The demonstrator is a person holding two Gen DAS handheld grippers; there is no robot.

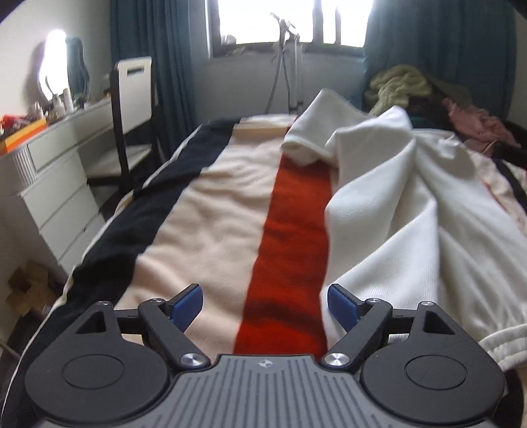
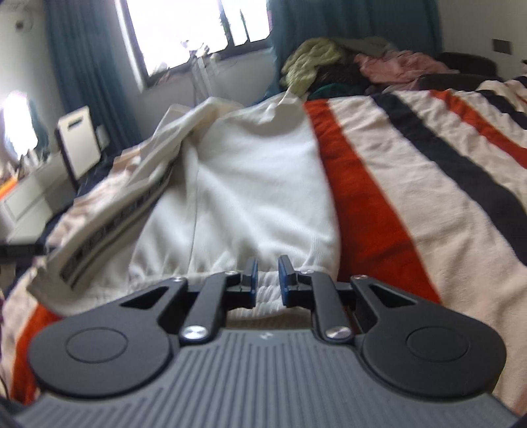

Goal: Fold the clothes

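Nearest the lens, left gripper with blue pads spread wide, nothing between them, hovering over the red stripe of the striped blanket on the bed. Just beside its right finger, white garment rumpled and bunched up, lying along the red stripe, one sleeve end folded over toward the far edge of the bed. From the other view, right gripper nearly closed, pads clamped on the ribbed hem of the same white garment at the near edge of the bed. Left of it, a fold of the garment with a dark patterned band. At the far corner of the bed, pile of clothes, yellowish and pink among them. Beyond the bed's left edge, chair and white dresser; behind, window between blue curtains.
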